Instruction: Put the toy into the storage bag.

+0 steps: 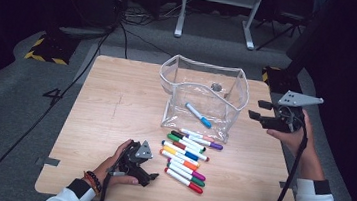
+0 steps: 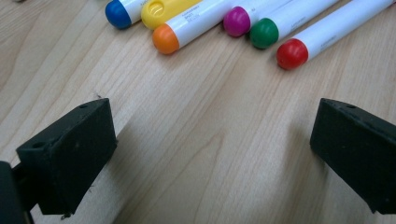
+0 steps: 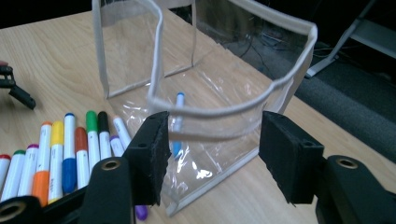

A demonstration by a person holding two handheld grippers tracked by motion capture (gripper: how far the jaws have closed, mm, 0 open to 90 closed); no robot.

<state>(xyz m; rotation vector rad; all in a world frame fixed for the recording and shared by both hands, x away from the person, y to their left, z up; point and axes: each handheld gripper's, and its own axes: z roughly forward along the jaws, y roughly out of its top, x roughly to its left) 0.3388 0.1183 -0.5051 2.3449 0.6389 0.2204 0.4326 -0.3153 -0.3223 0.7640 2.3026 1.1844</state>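
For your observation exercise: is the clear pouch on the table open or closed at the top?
Open. The clear pouch stands upright with its white rim spread wide, and one blue marker lies inside.

High view: wooden table (image 1: 113, 124) evenly and brightly lit from above, room beyond falls to near black from 9 through 12 to 3 o'clock; picture soft and low in detail. Left gripper view: sharp wood grain mid-frame, soft shadows beside each jaw, small highlights on the marker caps (image 2: 292, 53) at 12 to 1 o'clock. Right gripper view: white glare streaks on the clear pouch (image 3: 205, 116); near jaws slightly soft, background dim at 12 to 2 o'clock.
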